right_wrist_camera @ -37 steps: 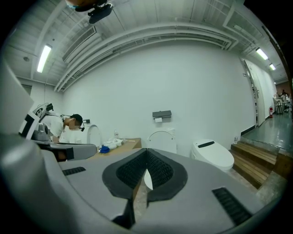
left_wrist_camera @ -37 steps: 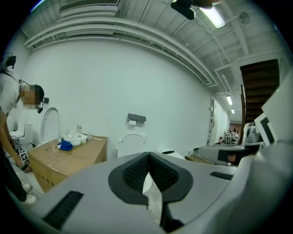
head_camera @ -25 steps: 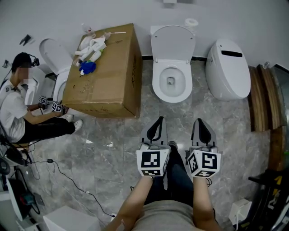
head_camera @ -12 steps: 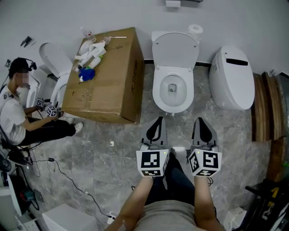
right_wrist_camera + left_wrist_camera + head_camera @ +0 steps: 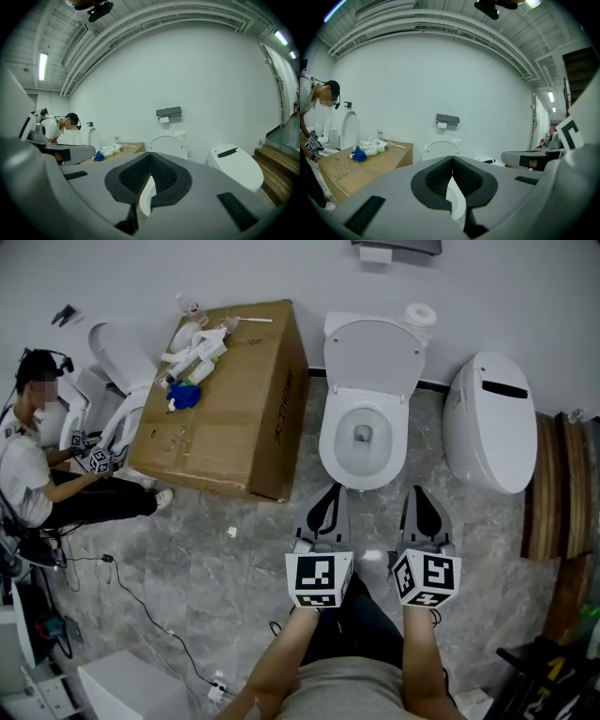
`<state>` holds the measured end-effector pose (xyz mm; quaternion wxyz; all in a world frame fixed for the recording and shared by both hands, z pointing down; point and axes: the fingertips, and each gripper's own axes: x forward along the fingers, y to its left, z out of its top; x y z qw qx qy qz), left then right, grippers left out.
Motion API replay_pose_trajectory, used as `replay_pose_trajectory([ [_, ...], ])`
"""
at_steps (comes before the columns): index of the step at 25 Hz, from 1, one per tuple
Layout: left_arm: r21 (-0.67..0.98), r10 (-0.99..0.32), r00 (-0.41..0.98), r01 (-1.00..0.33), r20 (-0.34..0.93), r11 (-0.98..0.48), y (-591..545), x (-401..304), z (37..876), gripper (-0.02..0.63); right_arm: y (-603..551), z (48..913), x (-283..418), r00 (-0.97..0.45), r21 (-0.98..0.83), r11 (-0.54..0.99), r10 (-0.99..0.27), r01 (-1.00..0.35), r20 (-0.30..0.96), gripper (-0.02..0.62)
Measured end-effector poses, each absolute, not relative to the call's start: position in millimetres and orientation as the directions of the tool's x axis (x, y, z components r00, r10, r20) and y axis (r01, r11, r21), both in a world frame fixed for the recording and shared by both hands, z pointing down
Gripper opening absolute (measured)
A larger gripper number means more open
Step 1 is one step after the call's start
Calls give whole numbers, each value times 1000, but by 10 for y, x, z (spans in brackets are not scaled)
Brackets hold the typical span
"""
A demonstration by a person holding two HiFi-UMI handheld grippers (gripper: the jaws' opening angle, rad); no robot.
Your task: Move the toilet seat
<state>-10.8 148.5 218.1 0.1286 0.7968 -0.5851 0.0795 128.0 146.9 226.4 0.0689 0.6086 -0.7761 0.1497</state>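
1. The grey left gripper (image 5: 328, 495) and right gripper (image 5: 419, 493), jaws pressed together and empty, have drawn nearer the white ceramic toilet (image 5: 330, 442).
2. Its white oval toilet seat (image 5: 373, 351), apparently upright against the wall, awaits contact.

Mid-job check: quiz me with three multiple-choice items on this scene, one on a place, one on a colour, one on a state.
1. Left of the toilet in the head view stands: A a box; B a sink; C a bucket.
2. The floor is: A green; B grey; C red.
3. The left tongs and right tongs are: A wide open; B shut on a rag; C shut, empty.
A: the box sits beside the toilet. B: grey tiles. C: each pair meets with nothing between.
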Motion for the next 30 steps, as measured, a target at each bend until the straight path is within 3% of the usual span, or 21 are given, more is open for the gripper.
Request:
replay_pose_trajectory([
  [30,144,-890,326,-945,319,-295,683,-204,2393,15,657,2382,1100,-250,-147,214,-917,-966,310,15],
])
